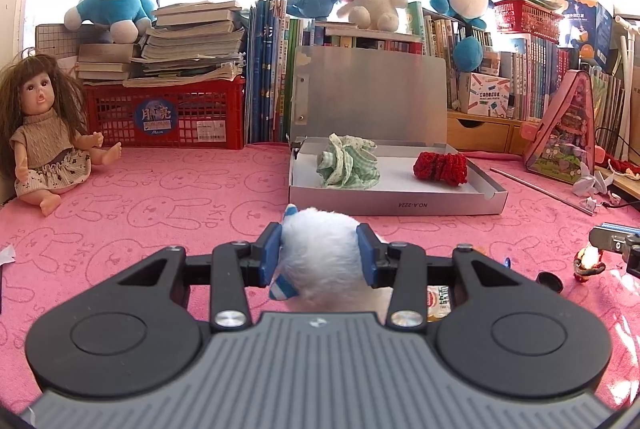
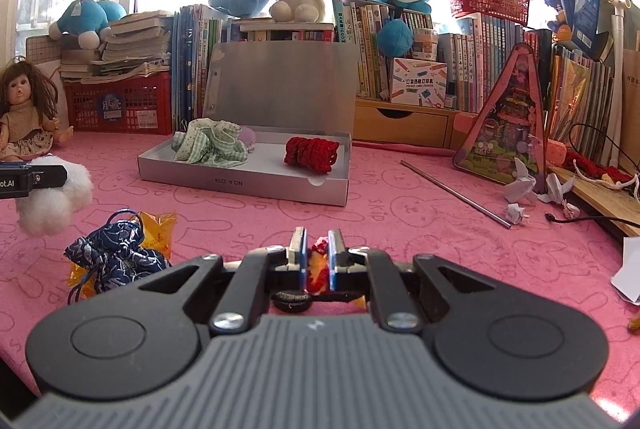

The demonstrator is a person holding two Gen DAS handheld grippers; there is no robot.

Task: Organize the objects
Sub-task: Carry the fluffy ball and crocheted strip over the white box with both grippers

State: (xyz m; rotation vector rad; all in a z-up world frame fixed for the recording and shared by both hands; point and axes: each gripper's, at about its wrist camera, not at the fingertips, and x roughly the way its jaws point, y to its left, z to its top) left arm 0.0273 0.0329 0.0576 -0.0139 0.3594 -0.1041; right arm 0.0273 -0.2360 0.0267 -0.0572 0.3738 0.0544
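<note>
Both grippers holding small toys short of the open box

The left gripper [image 1: 320,255] is clamping a white fluffy plush [image 1: 320,257] between its pads; the right gripper [image 2: 316,257] is pinching narrowly on a small red-and-orange trinket [image 2: 319,265]. The silver box [image 1: 392,206] is lying straight ahead of the left gripper, long axis crosswise, on the pink cloth [image 1: 160,197], and the left is nearer. Inside are sitting a green checked cloth [image 1: 348,161] and a red knit bundle [image 1: 440,167].

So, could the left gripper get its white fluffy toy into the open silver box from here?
Probably yes: the left gripper holds the white fluffy toy, and bare pink cloth lies between it and the silver box.
</note>
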